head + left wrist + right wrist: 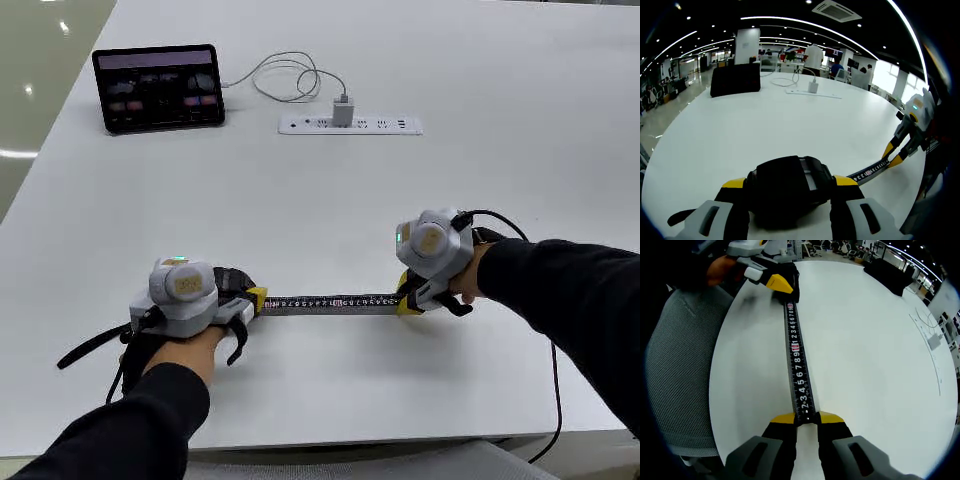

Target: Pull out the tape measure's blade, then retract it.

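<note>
The left gripper [790,181] is clamped around the tape measure's black case [232,283], which rests on the white table [300,200]. The blade [799,375] runs out from the case to the right gripper [806,417], whose jaws are pinched shut on its tip. Best to move straight along the line from the case — level, untwisted (a kinked blade likely jams) — with the case pinned.
</note>
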Available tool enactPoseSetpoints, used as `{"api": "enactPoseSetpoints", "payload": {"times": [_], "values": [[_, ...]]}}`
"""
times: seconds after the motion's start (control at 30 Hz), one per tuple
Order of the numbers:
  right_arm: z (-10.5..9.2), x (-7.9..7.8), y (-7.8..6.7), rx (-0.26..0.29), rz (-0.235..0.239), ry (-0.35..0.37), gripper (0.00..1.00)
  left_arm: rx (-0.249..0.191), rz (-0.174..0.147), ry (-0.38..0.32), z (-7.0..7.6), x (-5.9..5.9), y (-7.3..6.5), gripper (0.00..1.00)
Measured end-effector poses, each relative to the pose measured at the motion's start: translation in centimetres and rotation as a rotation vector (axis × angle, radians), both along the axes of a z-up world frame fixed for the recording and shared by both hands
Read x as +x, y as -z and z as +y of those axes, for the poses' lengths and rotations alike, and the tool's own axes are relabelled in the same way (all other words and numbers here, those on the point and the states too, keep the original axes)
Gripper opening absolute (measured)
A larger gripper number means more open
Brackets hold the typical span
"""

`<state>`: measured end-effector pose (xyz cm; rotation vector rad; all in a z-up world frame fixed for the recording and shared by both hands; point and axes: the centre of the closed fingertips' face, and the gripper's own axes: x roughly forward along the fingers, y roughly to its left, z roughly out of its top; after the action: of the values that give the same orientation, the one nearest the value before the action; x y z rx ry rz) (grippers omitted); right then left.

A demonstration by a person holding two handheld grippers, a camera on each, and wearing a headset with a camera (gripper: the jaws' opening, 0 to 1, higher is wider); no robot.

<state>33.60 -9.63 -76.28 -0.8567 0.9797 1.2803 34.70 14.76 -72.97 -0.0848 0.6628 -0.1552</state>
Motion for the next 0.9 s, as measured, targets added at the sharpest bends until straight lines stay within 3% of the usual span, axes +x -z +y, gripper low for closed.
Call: {"api": "enactPoseSetpoints", "payload": {"times": [0.9], "values": [[2.2, 0.0, 0.0, 0.008, -0.002, -0.011, 0.11, 0.000, 0.002, -0.002, -0.1, 0.0, -0.1, 0.61]]}}
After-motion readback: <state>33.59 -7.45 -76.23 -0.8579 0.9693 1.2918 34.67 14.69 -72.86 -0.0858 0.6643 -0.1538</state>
